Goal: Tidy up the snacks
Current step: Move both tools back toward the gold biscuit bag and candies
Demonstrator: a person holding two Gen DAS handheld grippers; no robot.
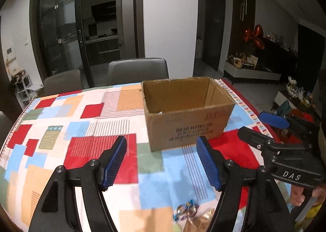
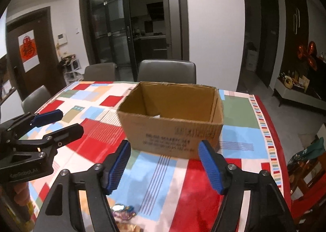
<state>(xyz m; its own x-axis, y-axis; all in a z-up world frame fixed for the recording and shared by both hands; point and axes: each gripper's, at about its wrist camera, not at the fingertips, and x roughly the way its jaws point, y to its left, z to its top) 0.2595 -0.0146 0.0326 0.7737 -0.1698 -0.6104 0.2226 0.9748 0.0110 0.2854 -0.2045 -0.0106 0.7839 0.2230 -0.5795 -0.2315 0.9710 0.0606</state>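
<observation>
An open brown cardboard box (image 1: pixel 189 113) stands on the patchwork tablecloth; it also shows in the right wrist view (image 2: pixel 173 122). A scrap of white shows inside it. My left gripper (image 1: pixel 163 160) is open and empty, hovering above the table short of the box. My right gripper (image 2: pixel 165 162) is open and empty too, beside the left one. Shiny wrapped snacks (image 1: pixel 186 210) lie on the cloth below the grippers, partly cut off; they also show in the right wrist view (image 2: pixel 124 211). The right gripper appears at the right of the left wrist view (image 1: pixel 262 126), the left gripper at the left of the right wrist view (image 2: pixel 65 122).
The table (image 1: pixel 61 130) is covered by a red, blue, orange and white cloth. Grey chairs (image 1: pixel 138 71) stand at its far side. The table's right edge (image 2: pixel 271 130) drops to the floor. A sideboard (image 1: pixel 252 69) with clutter stands at the right.
</observation>
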